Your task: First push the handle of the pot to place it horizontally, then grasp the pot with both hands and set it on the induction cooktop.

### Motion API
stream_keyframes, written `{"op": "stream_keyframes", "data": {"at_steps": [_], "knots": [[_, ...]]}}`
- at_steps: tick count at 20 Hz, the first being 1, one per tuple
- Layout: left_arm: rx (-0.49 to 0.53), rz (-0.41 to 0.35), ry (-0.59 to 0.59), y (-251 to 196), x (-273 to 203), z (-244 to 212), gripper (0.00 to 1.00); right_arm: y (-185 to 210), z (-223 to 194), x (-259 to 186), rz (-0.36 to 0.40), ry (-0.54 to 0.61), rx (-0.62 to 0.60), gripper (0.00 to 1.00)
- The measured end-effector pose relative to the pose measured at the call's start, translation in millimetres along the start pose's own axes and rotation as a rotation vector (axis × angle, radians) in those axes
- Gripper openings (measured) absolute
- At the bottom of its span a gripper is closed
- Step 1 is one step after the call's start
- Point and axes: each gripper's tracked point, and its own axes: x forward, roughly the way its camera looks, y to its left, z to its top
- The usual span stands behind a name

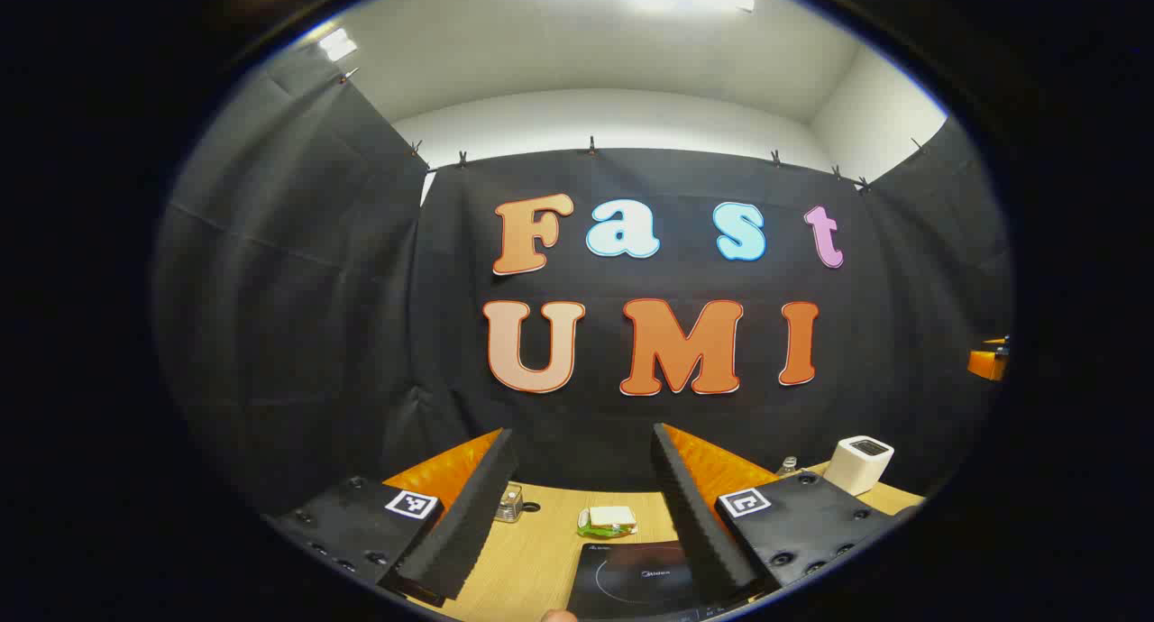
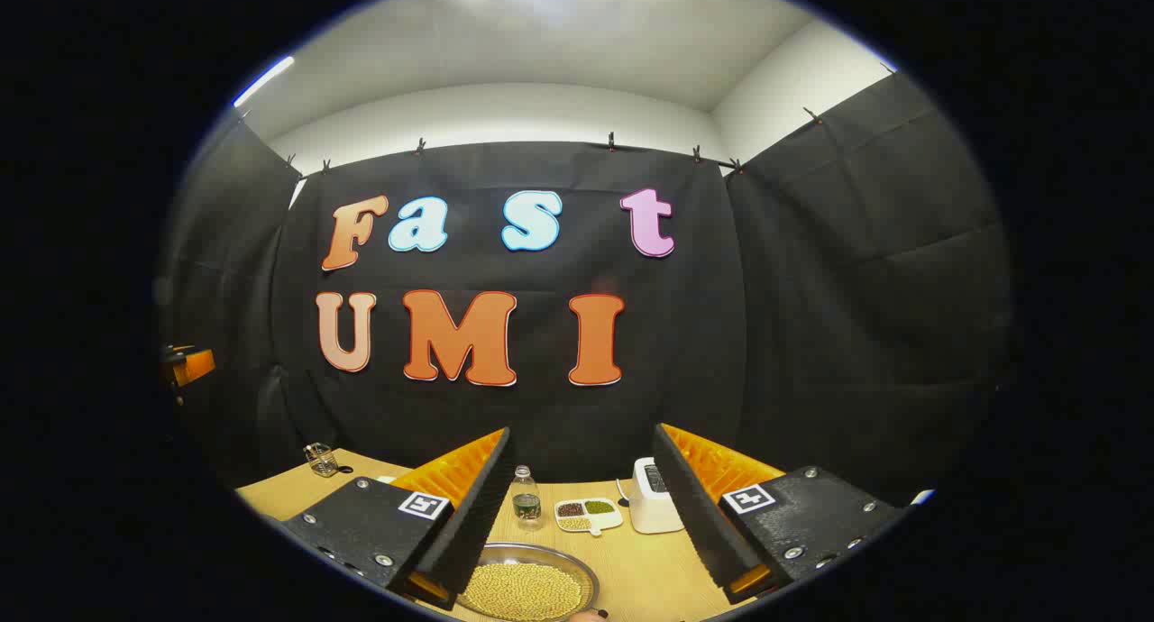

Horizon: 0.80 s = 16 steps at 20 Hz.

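Left claw (image 1: 586, 500) agape; right claw (image 2: 586, 505) agape.

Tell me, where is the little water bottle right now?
In the right gripper view, the small bottle stands on the wooden table near the back wall, just left of the divided dish of beans and behind the metal bowl.

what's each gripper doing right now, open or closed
left gripper: open, holding nothing.
right gripper: open, holding nothing.
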Motion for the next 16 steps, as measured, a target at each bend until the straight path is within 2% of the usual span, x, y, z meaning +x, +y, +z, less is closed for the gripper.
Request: {"op": "stream_keyframes", "data": {"at_steps": [16], "knots": [[0.005,-0.002,-0.003,0,0,1,0.99,-7,-13,5,-0.004,0.031,0.009,0.95]]}}
